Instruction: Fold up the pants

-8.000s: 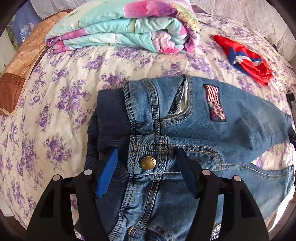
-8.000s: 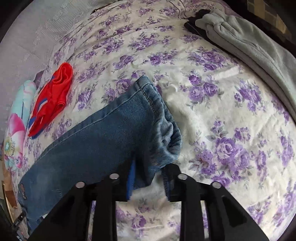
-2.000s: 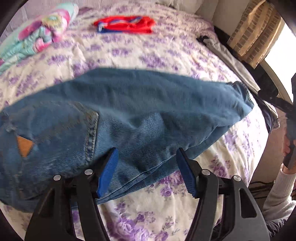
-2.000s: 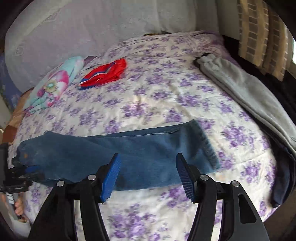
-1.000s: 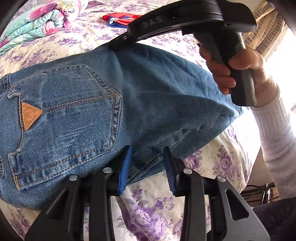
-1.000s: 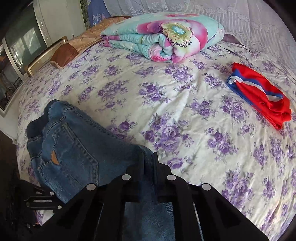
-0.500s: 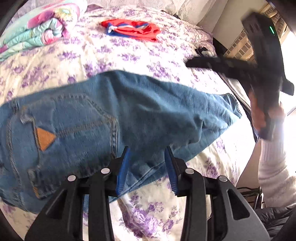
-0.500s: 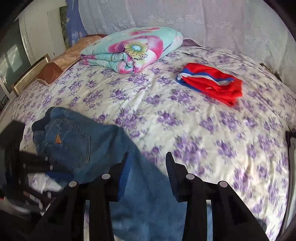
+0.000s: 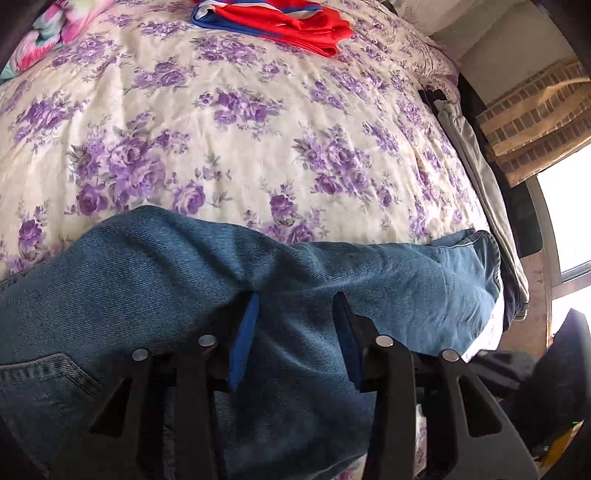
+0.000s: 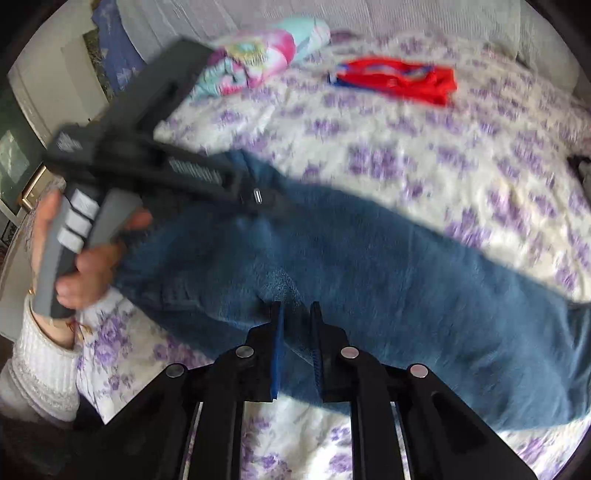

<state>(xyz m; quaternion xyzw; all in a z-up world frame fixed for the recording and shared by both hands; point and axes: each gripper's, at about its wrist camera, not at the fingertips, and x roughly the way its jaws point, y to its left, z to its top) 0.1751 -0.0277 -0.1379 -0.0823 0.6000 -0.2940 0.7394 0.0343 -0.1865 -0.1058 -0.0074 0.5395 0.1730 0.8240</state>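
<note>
Blue jeans (image 9: 369, 288) lie lengthwise on the flowered bed sheet (image 9: 221, 129), with the hem (image 9: 487, 258) at the right and a back pocket (image 9: 44, 373) at the lower left. My left gripper (image 9: 295, 314) is down on the middle of the leg. Its jaws are closing, still apart, with flat denim between the blue pads. In the blurred right wrist view the jeans (image 10: 406, 288) run across the picture. My right gripper (image 10: 297, 325) is closing to a narrow gap on a raised fold of denim at the near edge. A hand (image 10: 88, 266) holds the other tool's grey handle.
A red and blue garment (image 9: 280, 22) lies at the far side of the bed, and a folded floral quilt (image 10: 258, 55) lies left of it. A grey garment (image 9: 476, 155) runs along the bed's right edge, beside a brick-patterned curtain (image 9: 535, 110).
The left gripper slid right along the jeans, from the seat's lower edge onto the leg. The right gripper's jaws narrowed onto a denim fold, and the hand with the other tool came into its view.
</note>
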